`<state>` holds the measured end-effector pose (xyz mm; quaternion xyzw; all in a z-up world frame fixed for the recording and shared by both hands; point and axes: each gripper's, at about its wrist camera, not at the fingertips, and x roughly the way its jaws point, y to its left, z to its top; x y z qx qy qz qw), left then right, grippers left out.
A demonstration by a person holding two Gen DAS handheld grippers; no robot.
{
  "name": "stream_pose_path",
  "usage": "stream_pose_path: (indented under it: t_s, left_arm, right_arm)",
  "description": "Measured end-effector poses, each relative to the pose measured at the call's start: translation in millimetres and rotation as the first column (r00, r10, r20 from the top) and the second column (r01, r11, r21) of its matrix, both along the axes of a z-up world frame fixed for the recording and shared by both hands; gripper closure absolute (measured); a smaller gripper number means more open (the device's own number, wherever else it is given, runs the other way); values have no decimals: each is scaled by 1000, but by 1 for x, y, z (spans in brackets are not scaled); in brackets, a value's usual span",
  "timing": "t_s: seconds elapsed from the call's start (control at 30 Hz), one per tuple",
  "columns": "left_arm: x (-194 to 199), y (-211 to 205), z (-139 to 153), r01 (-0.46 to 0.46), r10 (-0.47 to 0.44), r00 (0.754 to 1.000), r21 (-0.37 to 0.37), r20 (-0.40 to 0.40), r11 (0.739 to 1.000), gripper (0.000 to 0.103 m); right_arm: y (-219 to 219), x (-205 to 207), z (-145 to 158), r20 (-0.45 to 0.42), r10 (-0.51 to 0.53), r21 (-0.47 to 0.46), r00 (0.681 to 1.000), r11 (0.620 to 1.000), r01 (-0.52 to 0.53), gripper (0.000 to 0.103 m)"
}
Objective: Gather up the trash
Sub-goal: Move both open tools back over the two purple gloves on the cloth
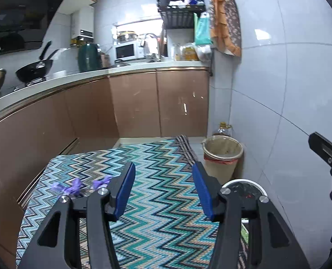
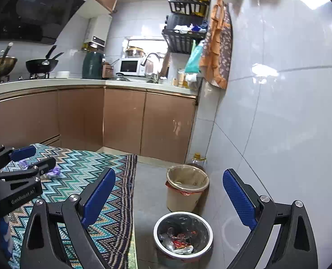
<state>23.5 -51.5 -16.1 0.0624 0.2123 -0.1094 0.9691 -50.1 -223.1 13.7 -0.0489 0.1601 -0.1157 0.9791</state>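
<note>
Both black grippers, left (image 1: 163, 187) and right (image 2: 169, 196), gape empty; crumpled purple plastic scraps (image 1: 76, 187) on the zigzag rug (image 1: 161, 201) sit partly hidden behind the left one.

The left gripper's arm (image 1: 242, 204) covers most of the white bin (image 1: 244, 185), and the purple scraps (image 1: 76, 187) are too small to identify
</note>
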Motion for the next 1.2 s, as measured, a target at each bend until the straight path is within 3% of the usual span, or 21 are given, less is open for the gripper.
stream_pose_path:
  t_s: [0.37, 0.7, 1.0, 1.13, 1.2]
  left_arm:
    - [-6, 71, 6, -104, 106, 994, -48, 40, 993, 52]
    - [0, 132, 4, -202, 210, 974, -95, 89, 975, 52]
    - [31, 198, -21, -311, 311, 950, -136, -23, 941, 52]
    - [53, 242, -35, -357, 346, 934, -170, -93, 918, 51]
    - [66, 260, -44, -353, 335, 934, -173, -124, 920, 51]
  right_arm:
    - [35, -5, 7, 6, 55, -74, 998, 996, -55, 7]
    - [64, 8, 6, -17, 117, -113, 993, 987, -118, 7]
    - [86, 37, -6, -84, 211, -87, 974, 972, -218, 7]
    - [92, 59, -18, -139, 283, -35, 949, 956, -290, 7]
    - [96, 76, -27, -176, 331, 18, 927, 943, -333, 7]
